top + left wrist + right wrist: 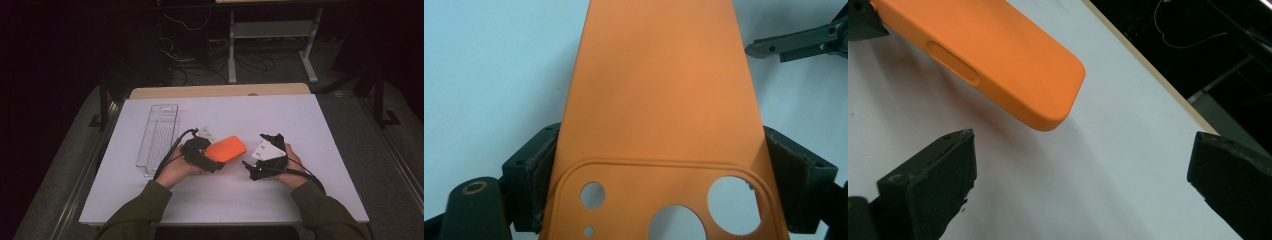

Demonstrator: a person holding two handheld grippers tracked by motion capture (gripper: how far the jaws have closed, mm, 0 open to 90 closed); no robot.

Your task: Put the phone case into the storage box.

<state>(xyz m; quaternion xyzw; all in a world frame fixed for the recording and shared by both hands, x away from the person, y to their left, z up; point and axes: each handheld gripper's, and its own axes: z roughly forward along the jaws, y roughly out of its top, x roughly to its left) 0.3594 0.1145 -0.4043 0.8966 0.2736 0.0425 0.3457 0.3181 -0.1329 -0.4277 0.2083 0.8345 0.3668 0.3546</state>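
**Orange case clamped at one end, free end aimed at the waiting right gripper**

The left gripper (212, 161) grips the orange soft-plastic phone case (226, 148) by its camera-cutout end, one black pad pressed on each long edge. The case is held slightly above the white tabletop (300, 120), near the middle of the table's near half; the shadow under it in the right gripper view suggests it does not rest on the surface.

The case's long axis runs from the left gripper towards the table's right, so its free, rounded end points at the right gripper (252, 169), which stands empty with its jaws spread wide, just beside that end but apart from it. The right hand is nearer the free end and is probably the one to take it.

The left gripper view shows the pads (541, 170) biting the edges and the lens holes. The right gripper view shows the side-button ridge. The high view adds a clear ribbed plastic tray (157, 137) lying well to the left, untouched.
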